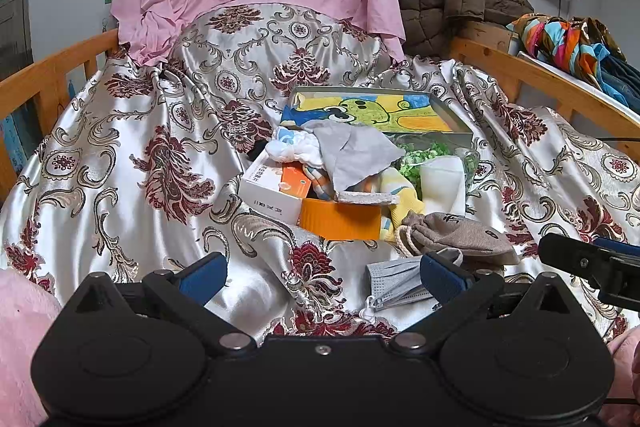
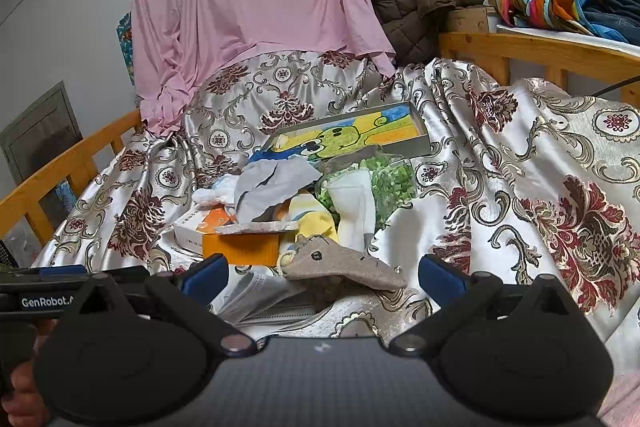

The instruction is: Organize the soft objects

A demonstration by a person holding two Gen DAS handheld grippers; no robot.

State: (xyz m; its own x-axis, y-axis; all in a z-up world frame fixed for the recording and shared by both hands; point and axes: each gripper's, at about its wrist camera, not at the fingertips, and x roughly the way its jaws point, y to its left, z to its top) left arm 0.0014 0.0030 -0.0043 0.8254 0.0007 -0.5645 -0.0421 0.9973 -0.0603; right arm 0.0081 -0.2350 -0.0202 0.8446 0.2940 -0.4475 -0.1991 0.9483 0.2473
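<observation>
My left gripper: jaws wide, holding nothing, above the satin cover.
My right gripper: jaws wide, empty.
Face masks: just ahead, partly hidden behind my left fingertip.
Drawstring pouch: lying over the masks' far edge.
Soft pile: grey cloth draped over socks; items beneath hard to make out.
Orange box: top covered.

Orange box mostly buried under the gray cloth; face masks half hidden behind right gripper's left finger.
</observation>
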